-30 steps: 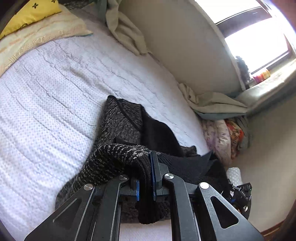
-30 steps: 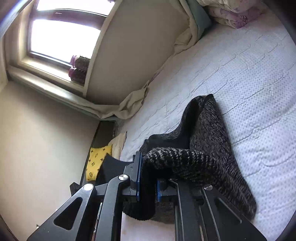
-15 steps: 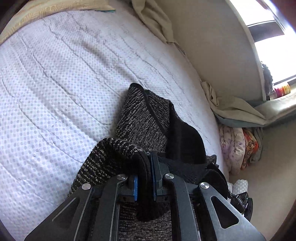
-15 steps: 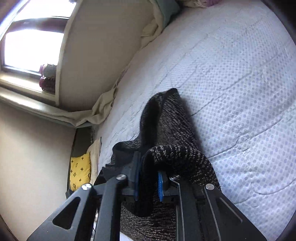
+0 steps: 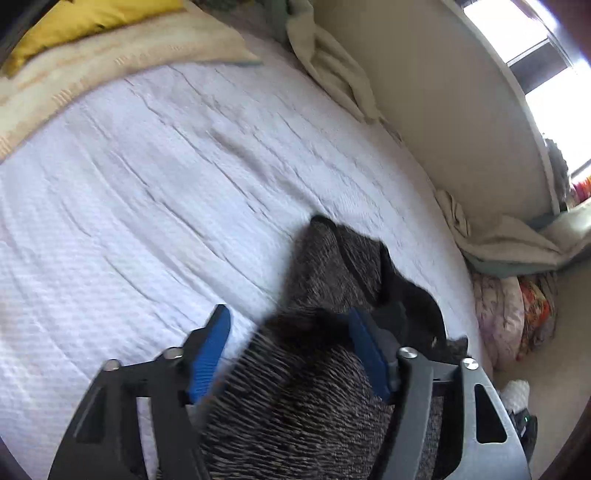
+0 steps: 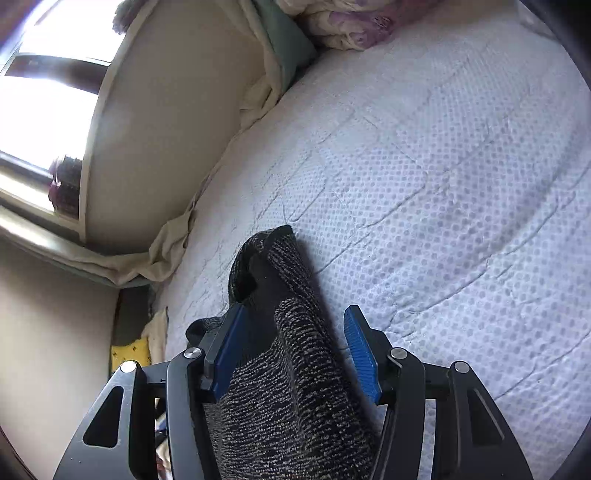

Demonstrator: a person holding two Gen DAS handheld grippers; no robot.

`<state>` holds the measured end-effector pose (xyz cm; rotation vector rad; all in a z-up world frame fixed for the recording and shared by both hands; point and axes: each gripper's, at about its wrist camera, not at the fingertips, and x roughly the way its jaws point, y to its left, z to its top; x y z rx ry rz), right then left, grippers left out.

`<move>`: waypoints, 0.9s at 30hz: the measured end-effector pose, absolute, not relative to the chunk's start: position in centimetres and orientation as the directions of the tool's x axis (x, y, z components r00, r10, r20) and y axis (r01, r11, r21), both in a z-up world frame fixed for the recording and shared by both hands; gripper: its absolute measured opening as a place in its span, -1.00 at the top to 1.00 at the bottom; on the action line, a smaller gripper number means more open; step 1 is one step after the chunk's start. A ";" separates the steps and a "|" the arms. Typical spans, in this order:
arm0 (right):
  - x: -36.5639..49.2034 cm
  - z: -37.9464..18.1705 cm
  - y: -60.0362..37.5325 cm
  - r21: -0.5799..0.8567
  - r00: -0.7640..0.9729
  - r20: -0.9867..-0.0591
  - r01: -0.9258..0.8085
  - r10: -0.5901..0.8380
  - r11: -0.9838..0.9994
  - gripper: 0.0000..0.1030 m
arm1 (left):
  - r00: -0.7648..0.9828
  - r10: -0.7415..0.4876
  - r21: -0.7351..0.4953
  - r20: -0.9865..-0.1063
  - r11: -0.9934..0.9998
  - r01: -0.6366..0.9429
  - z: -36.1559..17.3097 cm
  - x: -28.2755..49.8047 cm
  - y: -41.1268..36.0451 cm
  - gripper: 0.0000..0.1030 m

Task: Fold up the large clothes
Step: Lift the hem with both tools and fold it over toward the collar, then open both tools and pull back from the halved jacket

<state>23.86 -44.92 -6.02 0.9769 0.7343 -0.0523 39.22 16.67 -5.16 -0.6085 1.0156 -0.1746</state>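
A black-and-grey knitted garment (image 5: 325, 266) lies folded on the white quilted bed (image 5: 147, 206). In the left wrist view my left gripper (image 5: 288, 321) has its jaws opening; the knit lies between the blue pads (image 5: 210, 347) and rests against the right one, no longer squeezed. In the right wrist view the same garment (image 6: 288, 354) runs up between the jaws of my right gripper (image 6: 295, 321), which are also opening. Its blue pads (image 6: 360, 350) stand apart and the right one is off the fabric. The garment's near part is hidden under both grippers.
A beige wall (image 5: 424, 92) and a bright window (image 6: 33, 92) border the bed's far side. Cream bedding (image 5: 332, 66) and a yellow pillow (image 5: 85, 22) sit at one end, floral bedding (image 6: 351, 22) at the other. White mattress (image 6: 461, 184) stretches beyond the garment.
Both grippers were shut on a fold of the knit; now both have opened and sunk toward the bed. The fold has dropped and lies loose between the pads.
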 end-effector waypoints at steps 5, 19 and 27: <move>24.2 -3.2 -41.9 0.601 0.735 -0.644 0.315 0.213 0.734 -0.03 | 0.569 -0.360 -0.501 -0.739 0.859 -0.107 -3.1 37.7 16.6 -0.40; 21.0 0.2 -28.1 0.179 0.674 -0.732 0.054 0.096 0.982 0.09 | 0.482 -0.279 -0.128 -0.831 0.938 0.322 -2.2 27.6 -1.3 -0.43; 20.3 -3.0 -20.9 0.016 0.622 -0.781 -0.061 0.051 0.998 0.18 | 0.470 -0.173 0.065 -0.866 0.892 0.448 -6.4 23.5 -6.8 -0.45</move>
